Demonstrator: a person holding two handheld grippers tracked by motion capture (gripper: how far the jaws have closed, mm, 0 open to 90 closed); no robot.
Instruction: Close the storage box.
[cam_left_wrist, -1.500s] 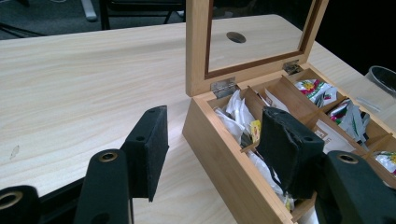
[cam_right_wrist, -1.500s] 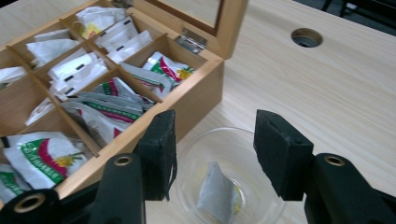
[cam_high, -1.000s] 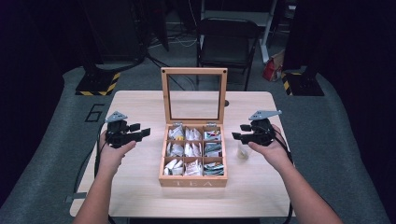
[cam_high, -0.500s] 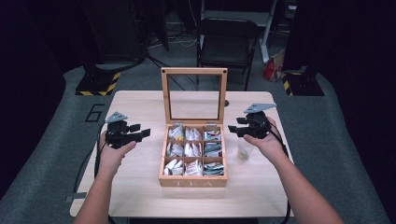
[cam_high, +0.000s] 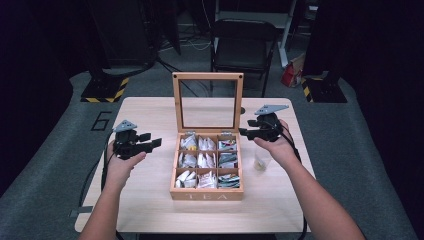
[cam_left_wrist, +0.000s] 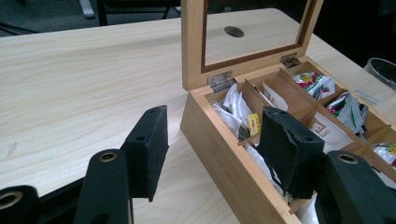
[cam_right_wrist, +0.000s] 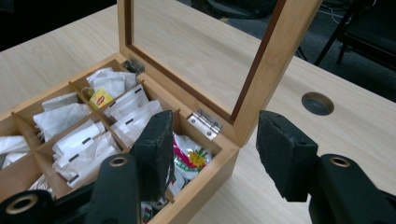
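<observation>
The wooden tea box (cam_high: 207, 162) stands mid-table, its glass lid (cam_high: 208, 102) upright, sachets (cam_high: 199, 160) filling its compartments. My left gripper (cam_high: 150, 144) waits just left of the box, jaws apart and empty. My right gripper (cam_high: 246, 132) hangs at the box's far right corner, jaws apart, holding nothing.

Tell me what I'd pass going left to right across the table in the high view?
Left gripper → wooden tea box with its lid up → right gripper → clear plastic cup by the person's right hand.
</observation>
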